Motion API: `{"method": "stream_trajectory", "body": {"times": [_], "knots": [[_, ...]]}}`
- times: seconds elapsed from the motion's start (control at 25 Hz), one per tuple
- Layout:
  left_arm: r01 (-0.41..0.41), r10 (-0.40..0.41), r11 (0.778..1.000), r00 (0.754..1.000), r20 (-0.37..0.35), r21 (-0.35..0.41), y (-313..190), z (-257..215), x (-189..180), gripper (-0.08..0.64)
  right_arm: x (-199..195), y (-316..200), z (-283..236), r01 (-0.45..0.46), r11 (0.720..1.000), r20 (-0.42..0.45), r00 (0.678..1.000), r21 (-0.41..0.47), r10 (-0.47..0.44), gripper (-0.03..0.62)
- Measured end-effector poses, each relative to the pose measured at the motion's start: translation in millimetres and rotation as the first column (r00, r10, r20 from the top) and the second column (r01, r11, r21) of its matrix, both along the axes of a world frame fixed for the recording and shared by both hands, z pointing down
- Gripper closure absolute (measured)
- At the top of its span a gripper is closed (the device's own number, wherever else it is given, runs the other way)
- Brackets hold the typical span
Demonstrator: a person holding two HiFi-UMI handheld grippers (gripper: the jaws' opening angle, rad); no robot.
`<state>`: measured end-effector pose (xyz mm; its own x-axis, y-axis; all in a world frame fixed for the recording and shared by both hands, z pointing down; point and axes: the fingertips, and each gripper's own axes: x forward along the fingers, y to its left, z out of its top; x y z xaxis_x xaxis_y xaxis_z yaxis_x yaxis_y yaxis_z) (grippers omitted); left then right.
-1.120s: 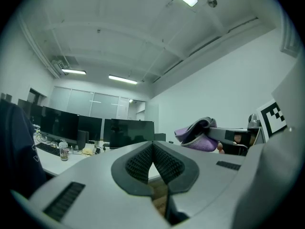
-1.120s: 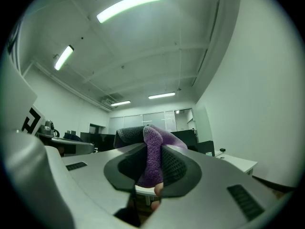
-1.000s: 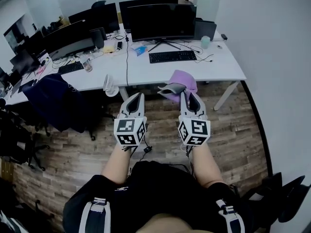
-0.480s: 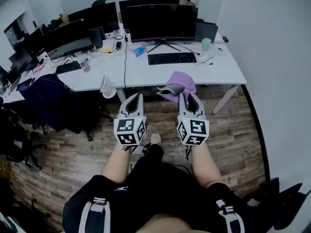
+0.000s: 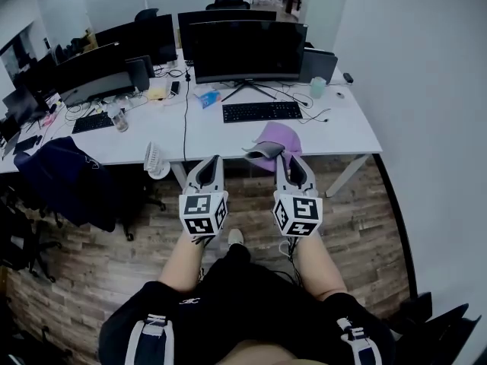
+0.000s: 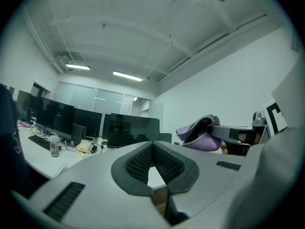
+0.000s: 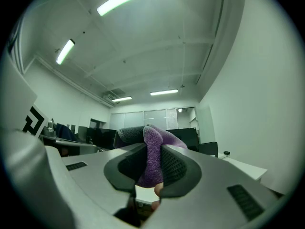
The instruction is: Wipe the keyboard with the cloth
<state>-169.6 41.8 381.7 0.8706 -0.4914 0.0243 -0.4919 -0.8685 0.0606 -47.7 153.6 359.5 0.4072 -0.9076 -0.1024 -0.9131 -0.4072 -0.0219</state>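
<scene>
Left hand-held gripper (image 5: 208, 163): jaws together, empty. Right hand-held gripper (image 5: 288, 160): clamped on cloth (image 5: 278, 137), held up at the table (image 5: 342, 119) edge. The person has stepped closer in the last second. Keyboard (image 5: 262, 111) is now nearer but untouched, so wiping has not begun.

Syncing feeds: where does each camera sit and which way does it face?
Head view: on the head, facing steeply down at desk and keyboard; shows forearms, legs, left gripper, right gripper.
Left gripper view: on left gripper, facing monitors past its shut, empty fingers.
Right gripper view: on right gripper, along fingers clamping the cloth.
Shared: the cloth, in all three.
</scene>
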Motion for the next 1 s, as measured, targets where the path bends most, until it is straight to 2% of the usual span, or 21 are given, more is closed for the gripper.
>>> {"method": "stream_trajectory", "body": {"times": [0.28,0.48,0.84,1.0], "knots": [[-0.032,0.032,0.999,0.999,0.007,-0.018,-73.5,-1.0,70.5,0.549,63.4,-74.2,0.8,-0.008,1.000,0.011,1.000,-0.011,0.008,0.500],[-0.019,0.019,1.000,1.000,0.005,-0.022,-142.6,-5.3,112.2,0.549,107.0,-146.8,-6.9,0.005,1.000,0.003,1.000,-0.018,-0.005,0.500],[0.033,-0.034,0.998,0.999,-0.018,-0.059,-277.9,2.1,166.4,0.549,168.5,-280.6,-3.4,0.025,0.999,-0.006,1.000,-0.023,-0.025,0.500],[0.053,-0.051,0.995,0.999,0.017,-0.080,-321.9,18.4,184.0,0.549,187.3,-324.9,13.0,0.036,0.997,0.018,0.999,-0.062,-0.035,0.500]]}}
